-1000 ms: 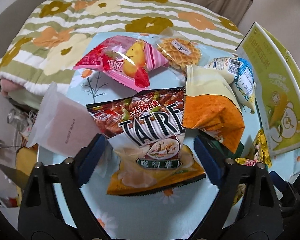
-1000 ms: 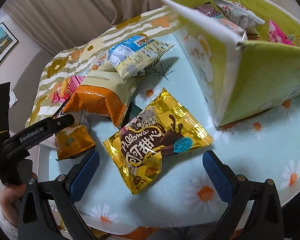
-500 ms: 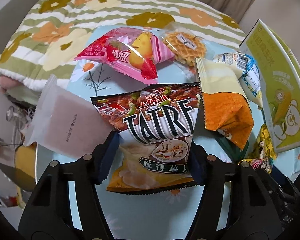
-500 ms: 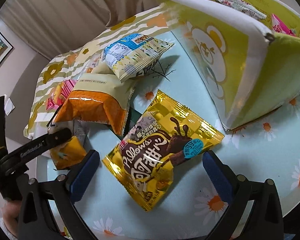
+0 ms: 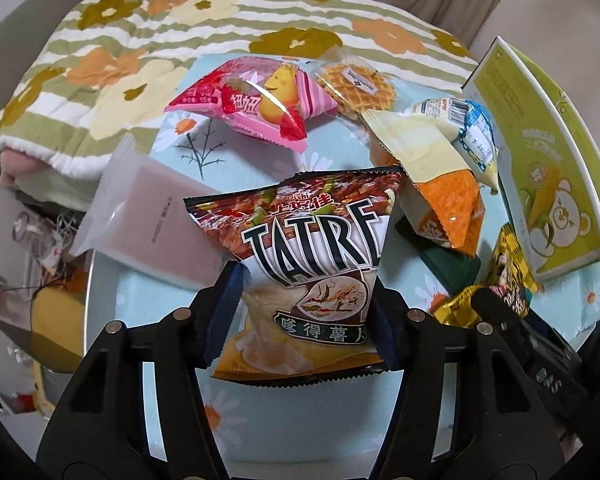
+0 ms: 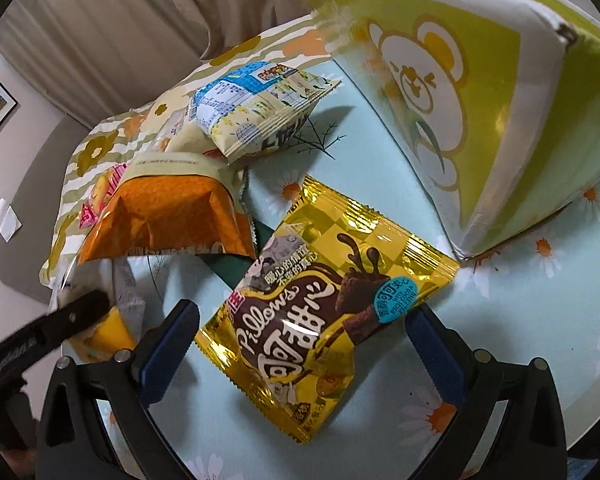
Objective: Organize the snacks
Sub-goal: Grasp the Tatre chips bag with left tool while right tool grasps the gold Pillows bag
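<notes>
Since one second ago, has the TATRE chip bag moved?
Yes. The TATRE chip bag, which the closing left gripper now pinches, tilted up off the table, and its top corner now covers part of the orange bag.

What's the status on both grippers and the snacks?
Left gripper closing on the TATRE chip bag, pads pinching its sides. Right gripper open, straddling the gold Pillows packet. Green box beside it, path clear.

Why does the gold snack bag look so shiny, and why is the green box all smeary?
Right wrist view: room light glares off the foil of the gold bag; the green box edge is motion-smeared. Left wrist view: the fisheye lens bends the table round, and corners go dark.
</notes>
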A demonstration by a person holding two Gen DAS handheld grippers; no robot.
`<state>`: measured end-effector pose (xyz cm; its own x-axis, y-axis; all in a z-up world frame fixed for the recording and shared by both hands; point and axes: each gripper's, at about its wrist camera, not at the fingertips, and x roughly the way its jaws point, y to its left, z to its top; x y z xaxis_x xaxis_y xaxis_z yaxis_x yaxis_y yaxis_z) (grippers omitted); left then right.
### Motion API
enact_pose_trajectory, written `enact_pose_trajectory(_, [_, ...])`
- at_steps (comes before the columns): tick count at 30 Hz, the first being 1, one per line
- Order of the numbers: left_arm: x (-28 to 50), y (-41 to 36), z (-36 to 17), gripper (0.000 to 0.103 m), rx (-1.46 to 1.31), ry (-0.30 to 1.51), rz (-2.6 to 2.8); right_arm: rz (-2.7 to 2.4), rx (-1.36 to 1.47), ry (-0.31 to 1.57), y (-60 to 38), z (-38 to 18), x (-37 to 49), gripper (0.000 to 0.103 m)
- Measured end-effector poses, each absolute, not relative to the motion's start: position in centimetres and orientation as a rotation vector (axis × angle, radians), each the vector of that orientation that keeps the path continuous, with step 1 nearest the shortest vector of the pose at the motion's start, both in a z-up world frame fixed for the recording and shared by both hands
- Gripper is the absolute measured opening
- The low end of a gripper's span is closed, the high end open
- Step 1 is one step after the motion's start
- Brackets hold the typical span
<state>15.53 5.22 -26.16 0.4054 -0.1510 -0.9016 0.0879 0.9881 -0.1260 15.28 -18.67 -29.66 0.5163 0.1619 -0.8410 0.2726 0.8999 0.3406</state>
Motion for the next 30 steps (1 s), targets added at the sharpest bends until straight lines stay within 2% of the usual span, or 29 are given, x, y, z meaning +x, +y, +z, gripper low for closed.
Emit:
enact_pose_trajectory(3, [15.0, 5.3, -26.0, 0.055, -0.066, 1.146, -0.150, -0.064, 0.448, 1.038, -18.3, -29.9, 15.9, 0.093])
enact_pose_trajectory(4, [14.8, 5.4, -26.0, 0.054, -0.067, 1.147, -0.149, -0.060, 0.443, 1.043, -18.2, -30.0, 16.0, 0.084])
enact_pose_trajectory(8, [14.0, 5.6, -25.6, 0.054, -0.076, 1.146, -0.146, -0.045, 0.401, 1.047, -18.0, -29.9, 16.1, 0.065])
enact_pose_trajectory(23, [11.9, 6.7, -21.9, 0.051, -0.125, 1.078, -0.113, 0.052, 0.338, 0.971, -18.0, -25.9, 14.9, 0.062])
enact_pose_trajectory(30, [11.3, 6.7, -18.5, 0.051, -0.132, 1.011, -0.127, 0.111, 0.322, 0.910, -17.6, -22.3, 14.2, 0.062])
